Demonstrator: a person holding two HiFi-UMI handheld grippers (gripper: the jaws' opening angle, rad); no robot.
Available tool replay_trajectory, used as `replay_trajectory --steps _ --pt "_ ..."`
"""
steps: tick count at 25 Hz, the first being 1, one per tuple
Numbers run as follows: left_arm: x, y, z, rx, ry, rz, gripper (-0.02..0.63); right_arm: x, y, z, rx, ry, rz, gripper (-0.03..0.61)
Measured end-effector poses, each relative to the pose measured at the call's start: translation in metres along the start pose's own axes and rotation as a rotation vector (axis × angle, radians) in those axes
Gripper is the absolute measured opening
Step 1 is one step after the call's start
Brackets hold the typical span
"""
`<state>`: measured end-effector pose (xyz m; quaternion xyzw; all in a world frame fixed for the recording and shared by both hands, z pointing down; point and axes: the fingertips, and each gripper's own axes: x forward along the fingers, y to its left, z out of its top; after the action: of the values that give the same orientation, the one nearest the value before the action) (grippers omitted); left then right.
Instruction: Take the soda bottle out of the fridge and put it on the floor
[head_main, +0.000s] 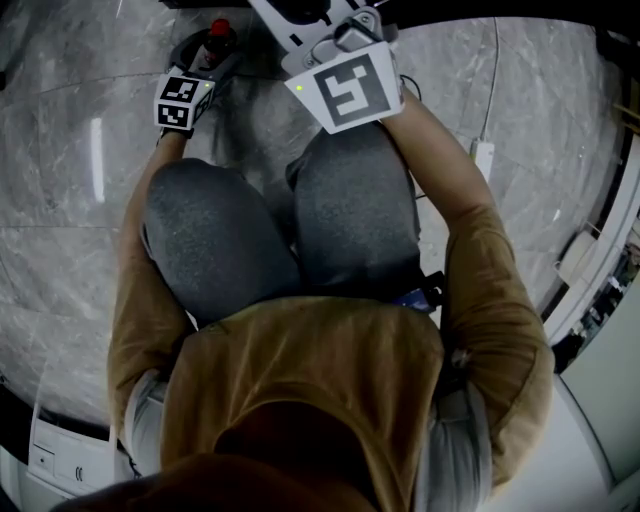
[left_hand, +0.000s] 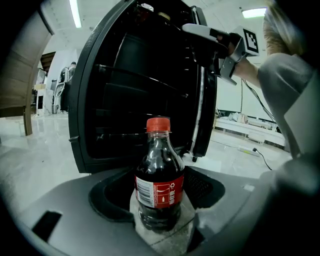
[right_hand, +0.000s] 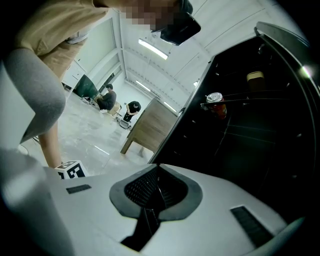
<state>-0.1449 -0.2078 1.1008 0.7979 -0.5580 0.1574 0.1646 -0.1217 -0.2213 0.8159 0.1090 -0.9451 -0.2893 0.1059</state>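
Head view shows a person (head_main: 300, 380) squatting on the floor (head_main: 70, 200). The black fridge (left_hand: 125, 100) stands open with a can (right_hand: 215, 98) inside. The right gripper (right_hand: 159, 172) is up by the fridge, fingers pressed together and empty. The left gripper (head_main: 208, 62) is low, fingers a little apart around the soda bottle (left_hand: 159, 185), which stands upright on the floor.

Red-capped, red-labelled dark soda bottle (left_hand: 159, 185); black fridge (left_hand: 125, 100); grey marbled floor (head_main: 60, 150).
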Motion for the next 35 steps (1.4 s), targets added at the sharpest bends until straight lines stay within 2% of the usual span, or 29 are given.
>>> replay_trajectory --steps 5,9,14,35 --pt "-0.004 -0.004 0.004 0.014 -0.057 -0.002 0.298 0.0 -0.003 0.0 0.004 -0.008 -0.01 0.002" --pt "-0.011 -0.008 -0.001 0.048 -0.067 0.001 0.298 -0.001 -0.003 0.001 0.006 -0.013 -0.013 0.002" --pt "-0.014 -0.009 -0.003 0.041 -0.077 0.001 0.298 -0.001 -0.004 0.001 0.012 -0.021 -0.022 0.002" --pt "-0.018 -0.019 -0.015 0.055 -0.016 -0.02 0.298 -0.003 -0.007 0.011 0.014 -0.06 -0.031 0.002"
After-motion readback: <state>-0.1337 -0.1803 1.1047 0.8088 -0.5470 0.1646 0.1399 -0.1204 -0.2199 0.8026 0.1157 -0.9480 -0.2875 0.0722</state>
